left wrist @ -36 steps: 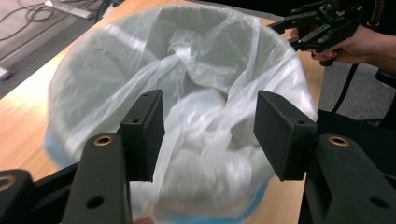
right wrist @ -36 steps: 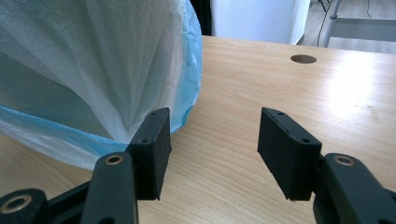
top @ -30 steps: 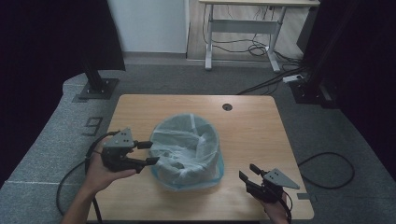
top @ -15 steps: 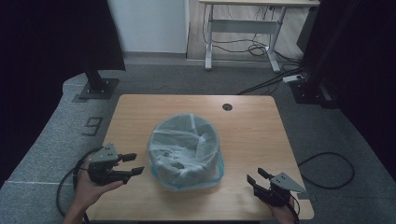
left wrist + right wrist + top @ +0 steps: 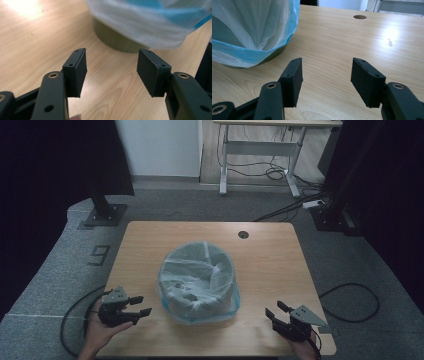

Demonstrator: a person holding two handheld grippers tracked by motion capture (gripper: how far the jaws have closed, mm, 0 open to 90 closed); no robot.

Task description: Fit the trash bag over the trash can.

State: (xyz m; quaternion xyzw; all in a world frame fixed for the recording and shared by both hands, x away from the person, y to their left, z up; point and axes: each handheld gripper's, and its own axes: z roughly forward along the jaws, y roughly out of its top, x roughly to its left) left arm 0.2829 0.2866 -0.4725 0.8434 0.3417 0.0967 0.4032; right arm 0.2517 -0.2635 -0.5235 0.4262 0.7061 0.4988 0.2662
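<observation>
Withdrawn from the bin's rim, the left hand-held gripper (image 5: 137, 306) now sits low at the counter (image 5: 270, 260) edge, jaws apart, empty; the right hand-held gripper (image 5: 275, 314) likewise. Mid-counter, the bin liner (image 5: 197, 280) looks thin, slippery; pinch its folded rim.

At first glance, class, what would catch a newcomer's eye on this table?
The round dark bin lined with a pale blue plastic bag stands mid-table on the light wooden table. A black two-jaw left gripper and right gripper lie near the front corners, jaws open and empty.
</observation>
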